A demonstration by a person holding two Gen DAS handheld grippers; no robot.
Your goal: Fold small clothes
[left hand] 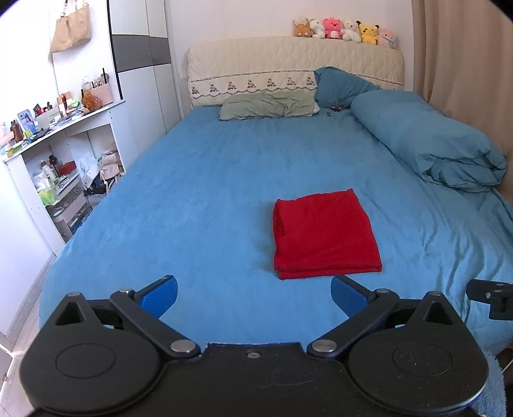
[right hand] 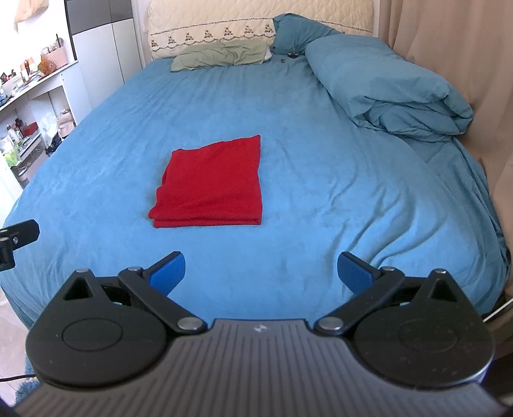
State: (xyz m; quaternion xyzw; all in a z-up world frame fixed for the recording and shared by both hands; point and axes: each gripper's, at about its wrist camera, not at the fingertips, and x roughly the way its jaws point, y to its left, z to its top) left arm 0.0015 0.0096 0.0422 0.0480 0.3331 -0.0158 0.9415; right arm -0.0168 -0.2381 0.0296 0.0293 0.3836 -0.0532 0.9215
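Note:
A red cloth (left hand: pixel 323 232) lies folded into a flat rectangle on the blue bed sheet (left hand: pixel 208 192); it also shows in the right wrist view (right hand: pixel 213 184). My left gripper (left hand: pixel 254 293) is open and empty, held above the bed's near edge, just short of the cloth's front left corner. My right gripper (right hand: pixel 261 272) is open and empty, above the near edge, in front of and to the right of the cloth. Neither gripper touches the cloth.
A rolled blue duvet (left hand: pixel 426 138) lies along the bed's right side by a beige curtain (left hand: pixel 465 54). A green pillow (left hand: pixel 267 106) and blue pillow (left hand: pixel 340 85) lie at the headboard, plush toys (left hand: pixel 344 30) on top. Cluttered white shelves (left hand: pixel 61 154) stand left.

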